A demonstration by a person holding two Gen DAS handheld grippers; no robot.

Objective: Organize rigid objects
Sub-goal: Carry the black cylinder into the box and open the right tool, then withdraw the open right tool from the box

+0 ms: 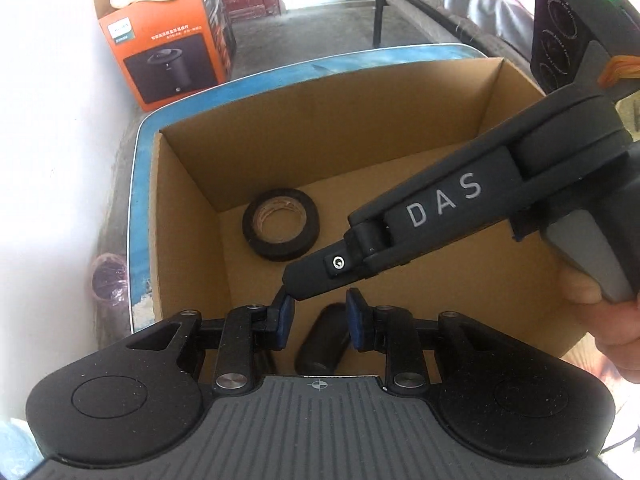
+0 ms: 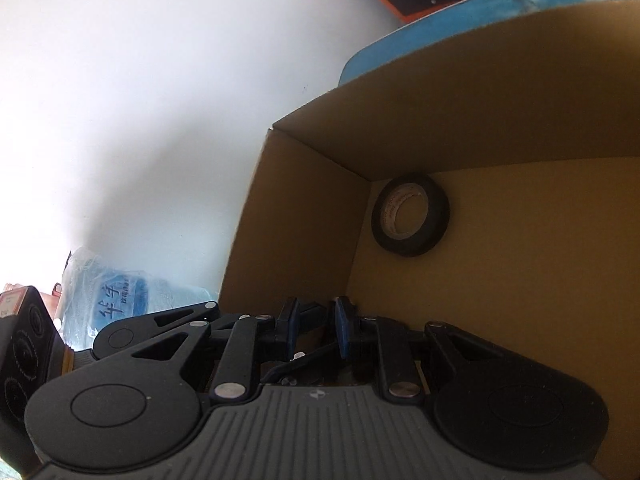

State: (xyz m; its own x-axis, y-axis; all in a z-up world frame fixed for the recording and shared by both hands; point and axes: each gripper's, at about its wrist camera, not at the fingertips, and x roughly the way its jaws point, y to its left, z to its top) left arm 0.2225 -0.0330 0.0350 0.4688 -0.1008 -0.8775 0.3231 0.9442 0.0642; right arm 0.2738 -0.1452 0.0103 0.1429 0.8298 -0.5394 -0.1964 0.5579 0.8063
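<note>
An open cardboard box [image 1: 328,120] stands on a blue-edged table. A black tape roll [image 1: 281,229] lies flat on its floor near the left wall; it also shows in the right wrist view [image 2: 410,216]. A dark cylinder [image 1: 322,340] lies on the box floor between and just below the fingers of my left gripper [image 1: 320,322], which is open with a gap around it. My right gripper [image 2: 316,326] reaches into the box from the right, its body [image 1: 460,208] crossing the left wrist view. Its jaws stand slightly apart with nothing clearly held between them.
An orange product box [image 1: 168,28] stands on the floor beyond the table. A metal-framed bed [image 1: 460,8] is at the back right. A white wall runs along the left. A blue water jug [image 2: 120,300] wrapped in plastic stands by the wall.
</note>
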